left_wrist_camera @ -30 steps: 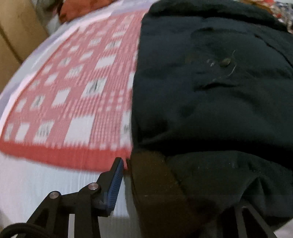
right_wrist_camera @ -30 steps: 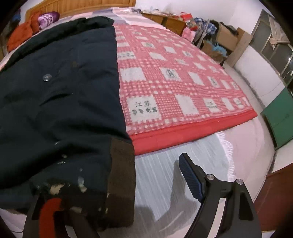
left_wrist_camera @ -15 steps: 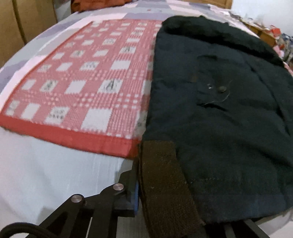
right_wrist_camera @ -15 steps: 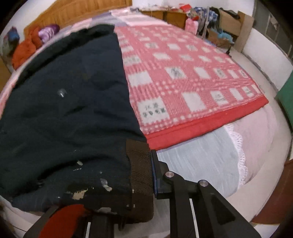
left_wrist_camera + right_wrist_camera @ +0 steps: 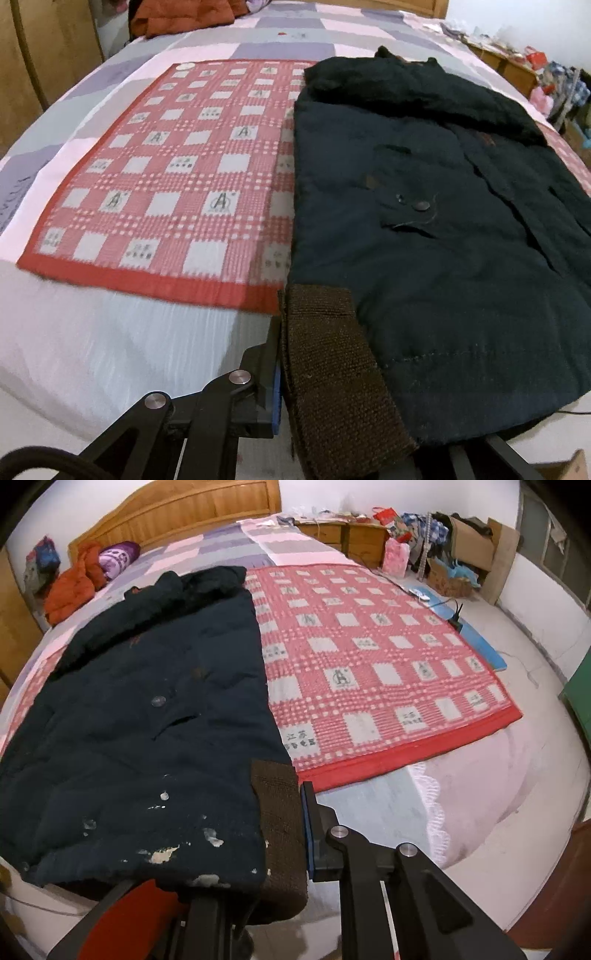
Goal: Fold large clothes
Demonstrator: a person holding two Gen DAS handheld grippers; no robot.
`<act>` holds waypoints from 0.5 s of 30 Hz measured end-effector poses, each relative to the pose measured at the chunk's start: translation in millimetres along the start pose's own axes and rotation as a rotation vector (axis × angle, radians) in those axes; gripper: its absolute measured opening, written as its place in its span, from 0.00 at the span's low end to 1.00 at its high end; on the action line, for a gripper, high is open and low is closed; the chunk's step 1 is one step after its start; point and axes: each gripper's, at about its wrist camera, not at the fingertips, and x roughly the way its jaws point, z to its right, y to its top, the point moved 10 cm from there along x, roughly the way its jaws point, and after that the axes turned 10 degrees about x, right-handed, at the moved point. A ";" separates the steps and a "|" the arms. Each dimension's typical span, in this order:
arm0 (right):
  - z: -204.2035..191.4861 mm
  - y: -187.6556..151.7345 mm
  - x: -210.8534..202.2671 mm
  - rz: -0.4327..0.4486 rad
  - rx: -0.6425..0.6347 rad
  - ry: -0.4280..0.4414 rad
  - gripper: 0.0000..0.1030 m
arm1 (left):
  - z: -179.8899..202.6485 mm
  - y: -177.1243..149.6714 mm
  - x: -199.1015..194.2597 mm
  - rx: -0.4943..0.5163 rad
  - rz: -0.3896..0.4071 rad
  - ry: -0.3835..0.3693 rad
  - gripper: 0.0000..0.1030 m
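A large dark navy jacket (image 5: 424,258) lies spread on the bed, collar at the far end, a snap button on its front. In the right wrist view the same jacket (image 5: 147,720) shows white flecks near the hem. A brown knit band (image 5: 332,369) runs along its near left corner, and my left gripper (image 5: 291,369) is shut on it, blue pad against the knit. My right gripper (image 5: 291,834) is shut on the brown band (image 5: 280,812) at the near right corner. Both corners are raised off the bed. The inner finger of each gripper is hidden under the cloth.
A red checked blanket (image 5: 166,177) lies under the jacket and shows on both sides (image 5: 369,664). An orange garment (image 5: 70,587) sits by the wooden headboard (image 5: 177,509). Nightstands (image 5: 332,535) and cardboard boxes (image 5: 469,542) stand right of the bed; a wooden wardrobe (image 5: 37,55) stands left.
Both grippers went from open beside the brown bands to shut on them. Both then rose, so the jacket's near corners lifted and more of the bed came into view.
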 end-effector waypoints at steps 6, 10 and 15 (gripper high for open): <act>15.4 -15.7 -61.2 -0.048 -0.054 -0.010 0.13 | 11.0 -31.5 -47.4 0.012 -0.089 -0.019 0.13; 29.1 -32.7 -100.9 -0.099 -0.075 -0.028 0.13 | 17.2 -55.8 -80.5 -0.007 -0.155 -0.037 0.13; 48.1 -53.8 -149.1 -0.173 -0.083 -0.052 0.13 | 21.8 -76.0 -118.1 -0.030 -0.215 -0.048 0.13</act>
